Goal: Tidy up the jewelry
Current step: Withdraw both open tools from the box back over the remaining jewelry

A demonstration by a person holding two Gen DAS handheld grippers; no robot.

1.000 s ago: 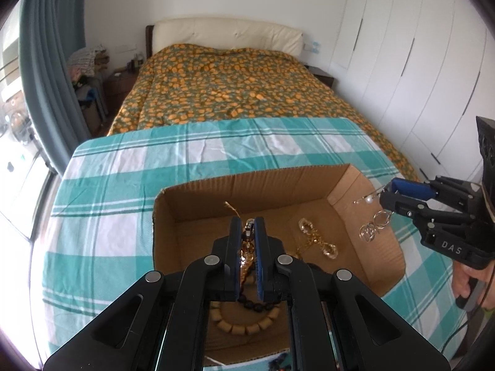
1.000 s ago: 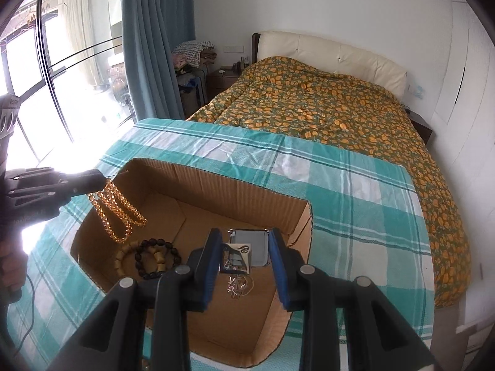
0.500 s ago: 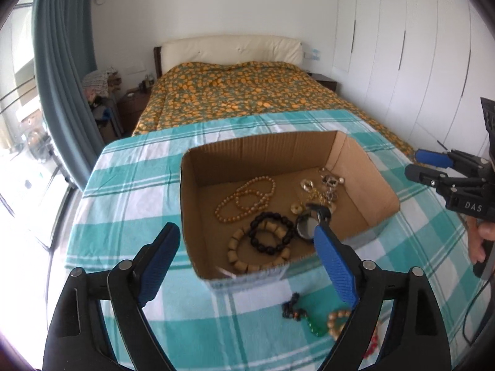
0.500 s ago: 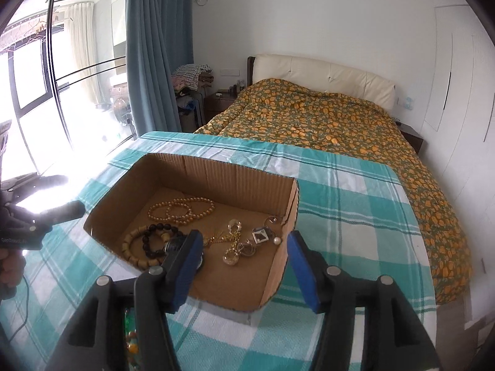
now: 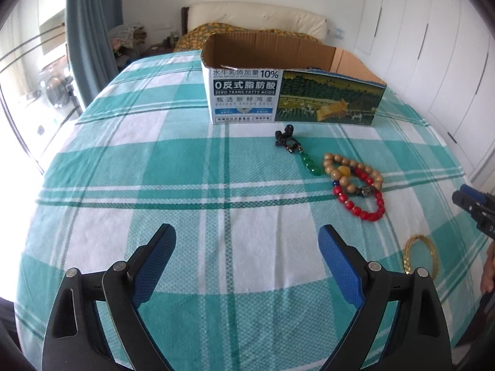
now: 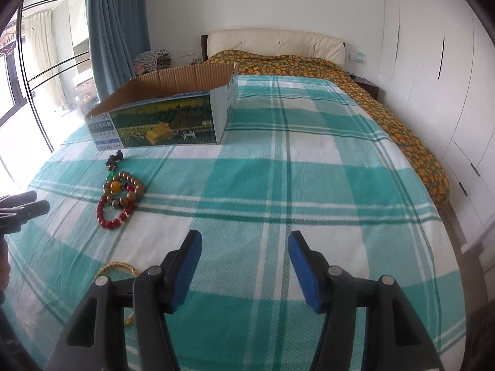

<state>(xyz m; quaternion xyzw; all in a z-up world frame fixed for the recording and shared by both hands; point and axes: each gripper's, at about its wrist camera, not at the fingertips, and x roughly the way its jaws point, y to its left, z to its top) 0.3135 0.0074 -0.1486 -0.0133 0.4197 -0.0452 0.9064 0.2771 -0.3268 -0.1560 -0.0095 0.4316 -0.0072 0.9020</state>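
An open cardboard box (image 5: 294, 95) (image 6: 164, 117) stands on the checked tablecloth; its inside is hidden from here. In front of it lie a black-and-green pendant string (image 5: 294, 145) (image 6: 114, 160), a wooden bead bracelet (image 5: 349, 170) (image 6: 125, 188) overlapping a red bead bracelet (image 5: 360, 204) (image 6: 109, 216), and a gold bangle (image 5: 420, 256) (image 6: 119, 267). My left gripper (image 5: 247, 262) is open and empty, low over the cloth, well short of the jewelry. My right gripper (image 6: 244, 262) is open and empty, with the bangle just left of it.
The green-and-white checked cloth (image 5: 154, 170) covers the table. A bed with an orange patterned cover (image 6: 294, 58) lies behind. White wardrobes (image 6: 433, 61) stand at right, a blue curtain (image 6: 114, 24) and window at left.
Both grippers dropped jewelry into the box, opened, and pulled back and down to near the cloth. The box now shows from the side, and loose jewelry lies in front.
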